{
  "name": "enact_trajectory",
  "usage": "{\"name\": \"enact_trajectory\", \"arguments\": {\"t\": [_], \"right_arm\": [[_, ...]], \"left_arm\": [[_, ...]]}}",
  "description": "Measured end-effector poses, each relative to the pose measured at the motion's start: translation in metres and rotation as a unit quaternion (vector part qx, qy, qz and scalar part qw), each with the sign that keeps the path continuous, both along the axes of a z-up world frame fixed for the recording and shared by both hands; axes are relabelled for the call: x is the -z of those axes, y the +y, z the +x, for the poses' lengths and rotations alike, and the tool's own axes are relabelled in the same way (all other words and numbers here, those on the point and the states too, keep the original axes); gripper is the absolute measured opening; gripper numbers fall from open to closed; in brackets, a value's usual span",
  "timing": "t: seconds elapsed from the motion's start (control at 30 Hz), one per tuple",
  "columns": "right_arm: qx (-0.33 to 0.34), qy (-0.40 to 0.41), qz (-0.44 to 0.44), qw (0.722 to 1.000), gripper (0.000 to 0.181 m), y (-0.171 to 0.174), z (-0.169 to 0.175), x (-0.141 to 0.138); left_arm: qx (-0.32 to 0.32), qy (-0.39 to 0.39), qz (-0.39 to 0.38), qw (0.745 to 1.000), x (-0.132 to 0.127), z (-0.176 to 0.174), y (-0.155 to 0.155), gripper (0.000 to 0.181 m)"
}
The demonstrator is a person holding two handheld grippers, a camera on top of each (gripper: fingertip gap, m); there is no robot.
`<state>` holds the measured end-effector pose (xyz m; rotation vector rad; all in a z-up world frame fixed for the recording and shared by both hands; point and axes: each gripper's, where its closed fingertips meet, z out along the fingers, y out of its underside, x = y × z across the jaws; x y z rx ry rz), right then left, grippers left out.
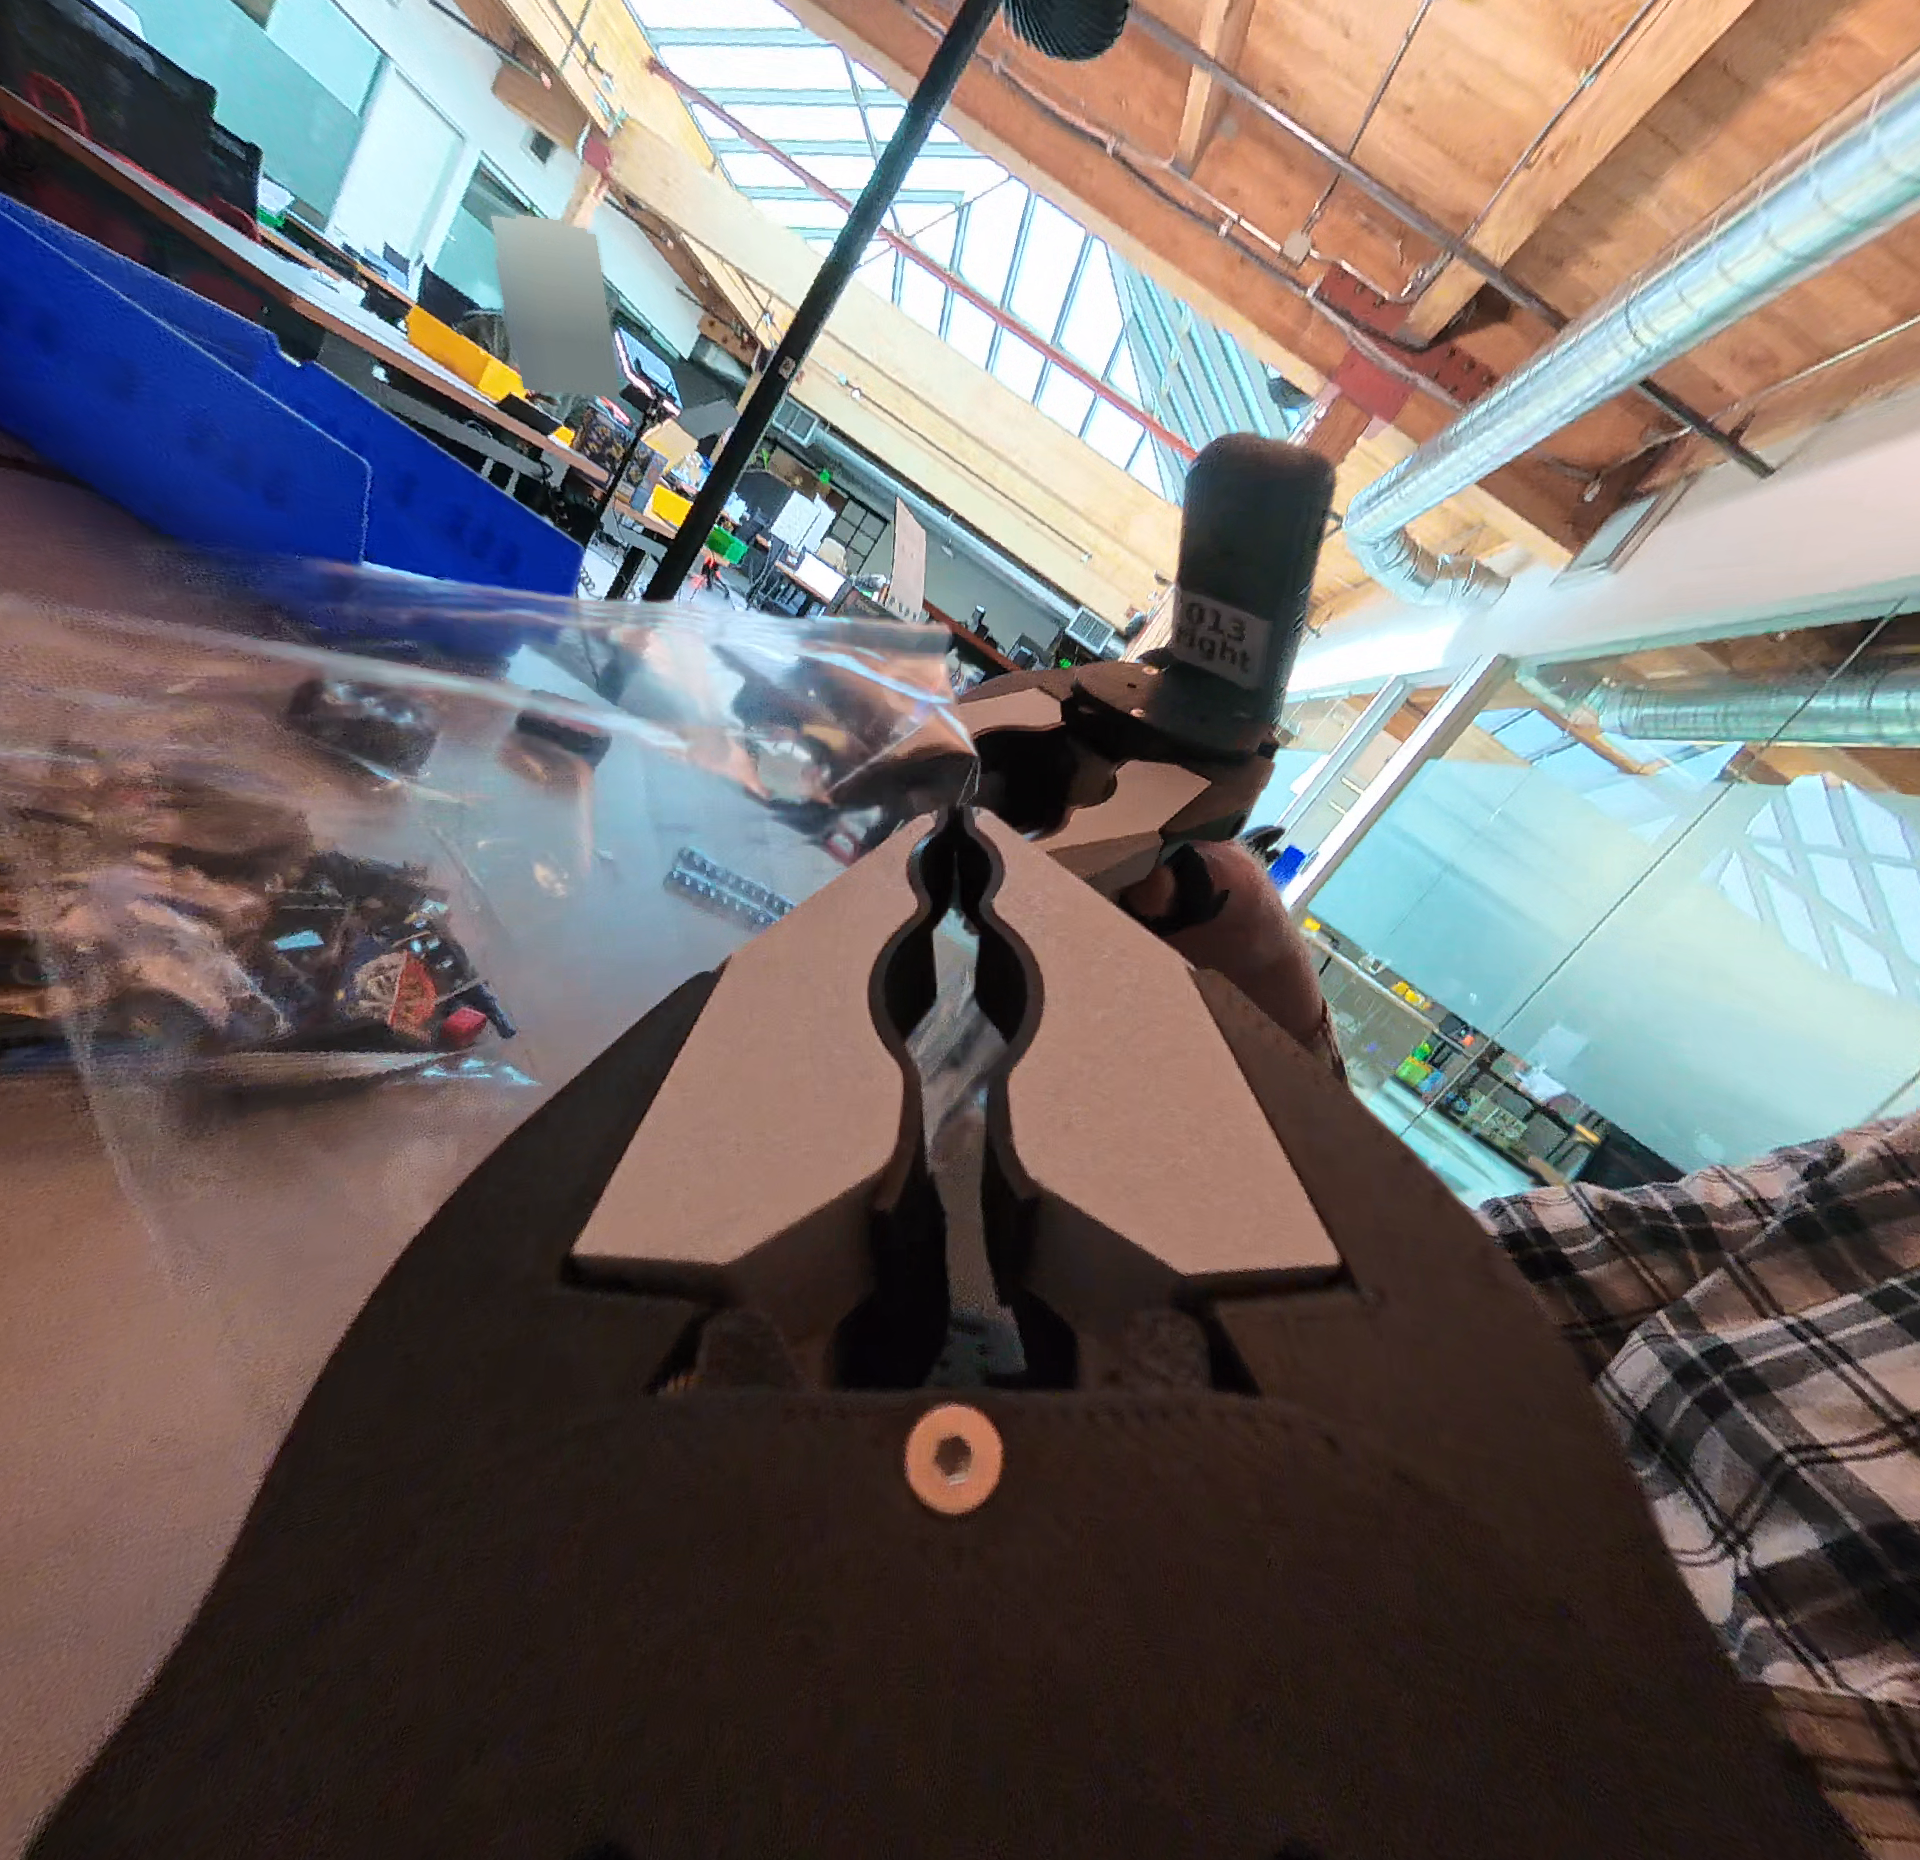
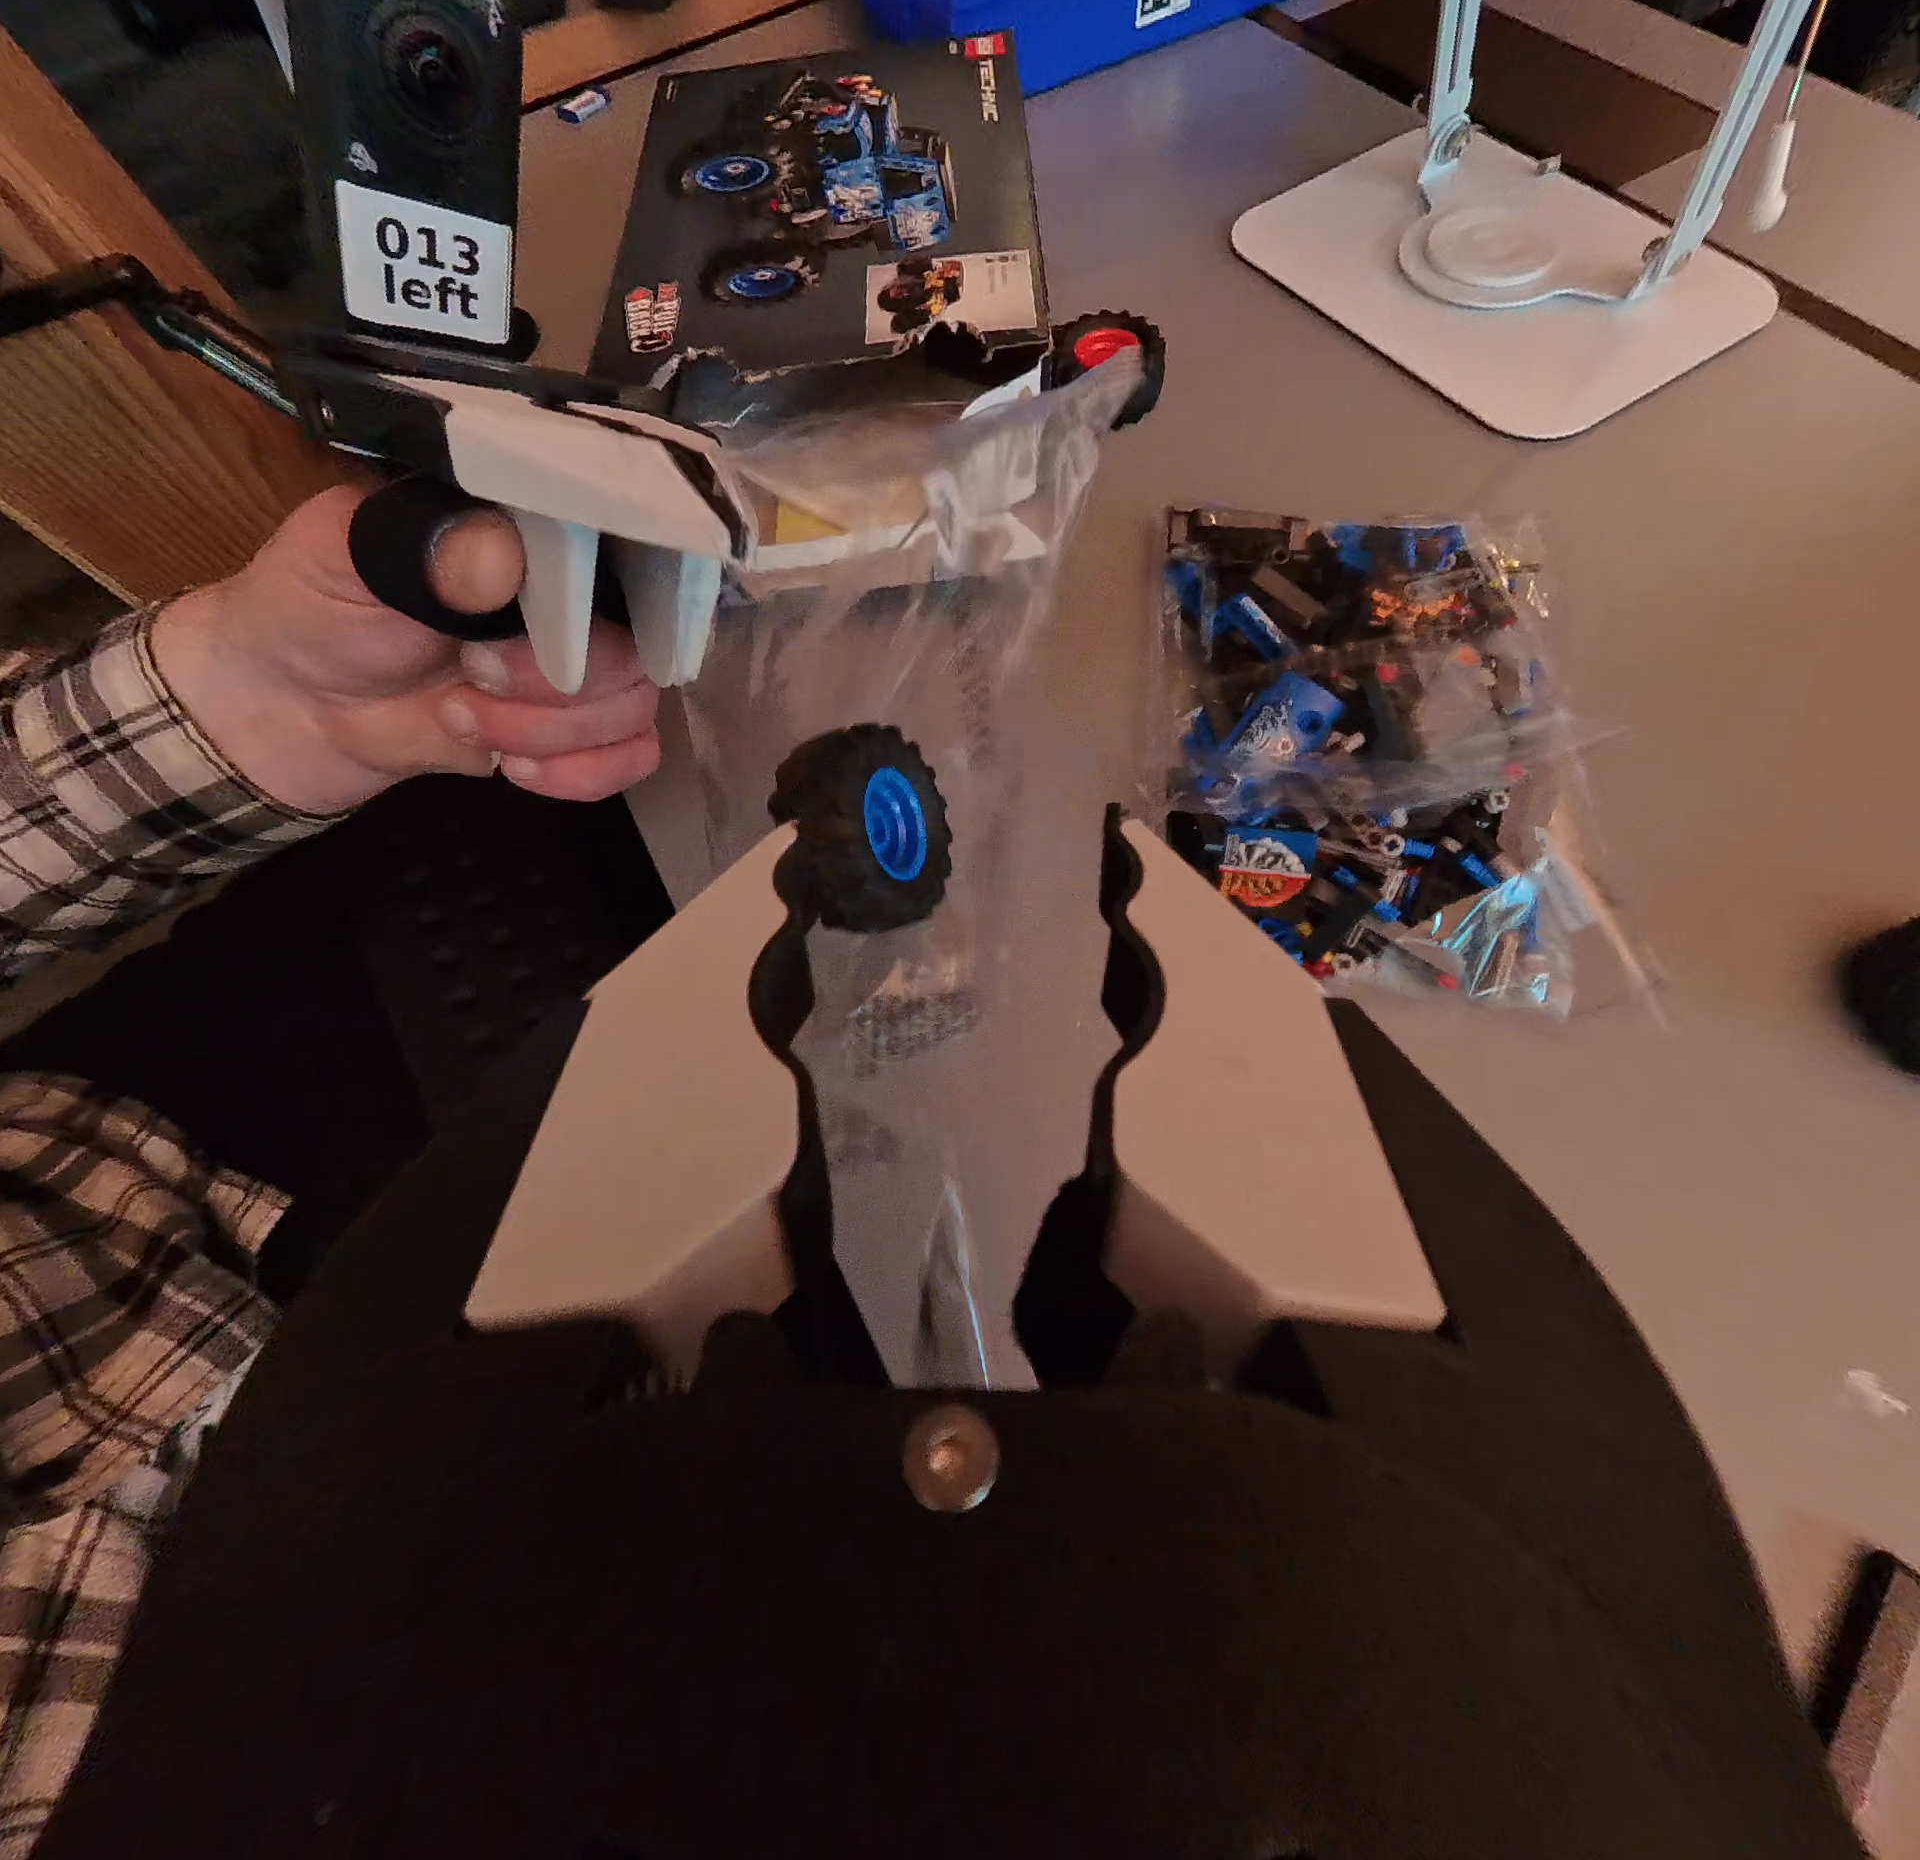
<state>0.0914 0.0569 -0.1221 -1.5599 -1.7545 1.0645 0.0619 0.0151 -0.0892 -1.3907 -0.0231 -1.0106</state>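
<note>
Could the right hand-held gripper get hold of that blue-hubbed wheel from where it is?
Probably not directly. The right hand-held gripper is open with the blue-hubbed wheel by its left fingertip, but the wheel seems to sit inside the clear plastic bag pinched by the left hand-held gripper, so film lies between.

I see a flat tan table [image 2: 1299, 439] under my right gripper [image 2: 951, 844]. Just to the right of it lies a clear bag of small blue and black toy parts [image 2: 1351, 761]. Far ahead of it lies a dark toy box [image 2: 831, 210]. A white stand base [image 2: 1507, 293] sits ahead to the right.
</note>
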Motion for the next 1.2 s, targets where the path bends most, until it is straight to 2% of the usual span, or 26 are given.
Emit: {"name": "enact_trajectory", "arguments": {"t": [0.13, 0.23, 0.4, 0.43, 0.47, 0.5, 0.57, 0.6, 0.73, 0.83, 0.97, 1.03, 1.13, 1.2], "right_arm": [[0.015, -0.016, 0.010, 1.000, 0.062, 0.000, 0.005, 0.012], [-0.023, -0.048, -0.030, 0.998, 0.071, -0.023, 0.005, 0.032], [-0.029, -0.014, -0.089, 0.995, 0.072, -0.053, 0.003, 0.033], [-0.022, -0.019, -0.084, 0.996, 0.067, -0.055, 0.001, 0.037], [-0.009, -0.016, -0.077, 0.997, 0.056, -0.053, -0.002, 0.040], [0.002, -0.010, -0.076, 0.997, 0.038, -0.049, -0.003, 0.041], [0.002, 0.000, -0.092, 0.996, 0.018, -0.046, -0.001, 0.039], [0.005, 0.010, -0.092, 0.996, 0.000, -0.042, 0.000, 0.037], [0.009, 0.011, -0.072, 0.997, 0.000, -0.036, 0.004, 0.035], [-0.003, 0.005, -0.070, 0.998, 0.030, -0.042, 0.008, 0.032], [-0.012, -0.013, -0.071, 0.997, 0.049, -0.060, 0.013, 0.042], [-0.013, -0.015, -0.088, 0.996, 0.050, -0.069, 0.012, 0.049], [0.006, -0.017, -0.083, 0.996, 0.020, -0.066, 0.012, 0.058], [-0.004, -0.006, -0.109, 0.994, 0.001, -0.067, 0.013, 0.056]], "left_arm": [[-0.004, -0.020, 0.013, 1.000, -0.002, -0.002, -0.005, 0.000], [-0.015, -0.020, 0.016, 1.000, -0.001, -0.001, -0.005, 0.000], [-0.022, -0.007, 0.015, 1.000, -0.002, 0.007, -0.006, 0.000], [-0.020, -0.005, 0.015, 1.000, -0.003, 0.010, -0.006, 0.000], [-0.019, -0.004, 0.016, 1.000, -0.003, 0.013, -0.005, 0.000], [-0.021, -0.002, 0.017, 1.000, -0.003, 0.015, -0.005, 0.000], [-0.023, -0.003, 0.019, 1.000, -0.004, 0.016, -0.006, 0.000], [-0.024, -0.006, 0.022, 0.999, -0.006, 0.015, -0.007, 0.000], [-0.034, -0.011, 0.028, 0.999, -0.009, 0.011, -0.011, 0.000], [-0.049, -0.011, 0.032, 0.998, -0.011, 0.009, -0.012, 0.000], [-0.067, -0.009, 0.038, 0.997, -0.013, 0.009, -0.013, 0.000], [-0.070, -0.010, 0.041, 0.997, -0.013, 0.011, -0.014, 0.000], [-0.059, -0.022, 0.044, 0.997, -0.013, 0.014, -0.016, 0.000], [-0.062, -0.019, 0.045, 0.997, -0.013, 0.013, -0.018, 0.000]]}}
